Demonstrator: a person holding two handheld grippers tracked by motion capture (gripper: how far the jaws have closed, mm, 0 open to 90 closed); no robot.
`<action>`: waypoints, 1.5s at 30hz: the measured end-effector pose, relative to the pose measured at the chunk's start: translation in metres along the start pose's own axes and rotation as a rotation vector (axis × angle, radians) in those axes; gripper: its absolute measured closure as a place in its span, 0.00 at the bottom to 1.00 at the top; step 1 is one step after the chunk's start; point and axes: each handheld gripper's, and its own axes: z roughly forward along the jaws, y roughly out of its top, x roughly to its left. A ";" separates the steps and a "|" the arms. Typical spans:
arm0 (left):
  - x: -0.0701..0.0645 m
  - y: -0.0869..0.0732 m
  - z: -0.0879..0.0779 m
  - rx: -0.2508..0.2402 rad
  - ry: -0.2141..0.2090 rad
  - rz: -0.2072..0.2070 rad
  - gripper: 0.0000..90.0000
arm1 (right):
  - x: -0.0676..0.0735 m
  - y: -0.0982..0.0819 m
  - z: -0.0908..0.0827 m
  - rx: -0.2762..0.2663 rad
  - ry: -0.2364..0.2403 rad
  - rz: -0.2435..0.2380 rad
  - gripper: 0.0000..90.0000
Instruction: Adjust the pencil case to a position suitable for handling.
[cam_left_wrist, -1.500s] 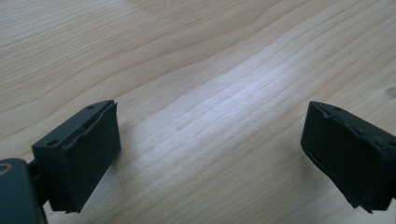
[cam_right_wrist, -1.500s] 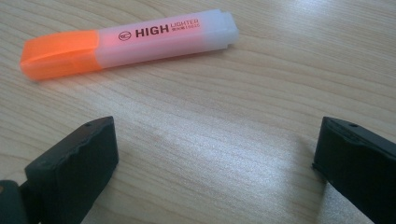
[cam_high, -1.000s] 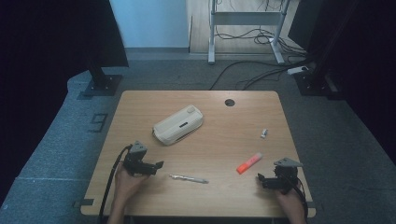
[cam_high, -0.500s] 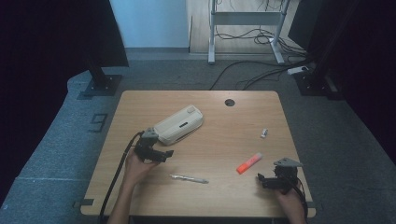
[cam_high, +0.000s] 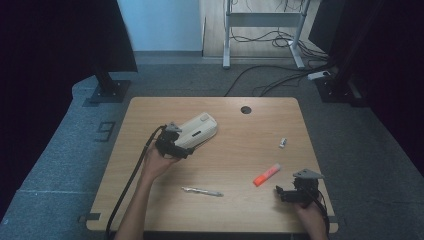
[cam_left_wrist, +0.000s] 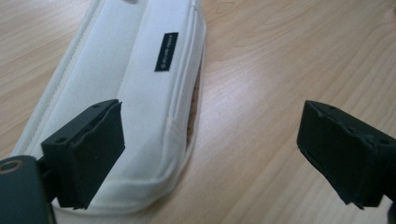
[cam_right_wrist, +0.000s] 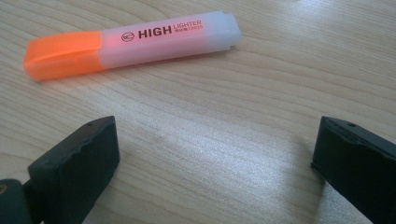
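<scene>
Soft white pouch (cam_left_wrist: 135, 93), stitched (oblong), woodgrain table (cam_left_wrist: 289, 60)

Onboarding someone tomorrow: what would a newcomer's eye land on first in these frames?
Probably the white pencil case left of the table's middle, with the left gripper open right at its near end, one jaw over the fabric and nothing gripped. Next, the orange highlighter lying capped on the wood toward the right, just ahead of the open right gripper. A pen lies alone near the front edge of the table.
</scene>
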 end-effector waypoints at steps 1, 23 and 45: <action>0.002 0.002 0.002 0.000 -0.003 -0.010 0.11 | 0.000 0.000 0.000 0.000 0.000 0.000 0.00; 0.023 0.004 0.042 0.120 -0.037 -0.003 0.17 | 0.000 0.000 0.000 0.000 0.000 0.000 0.00; 0.030 -0.014 0.043 0.124 0.098 0.015 0.57 | 0.000 0.001 0.001 -0.001 0.005 -0.006 0.01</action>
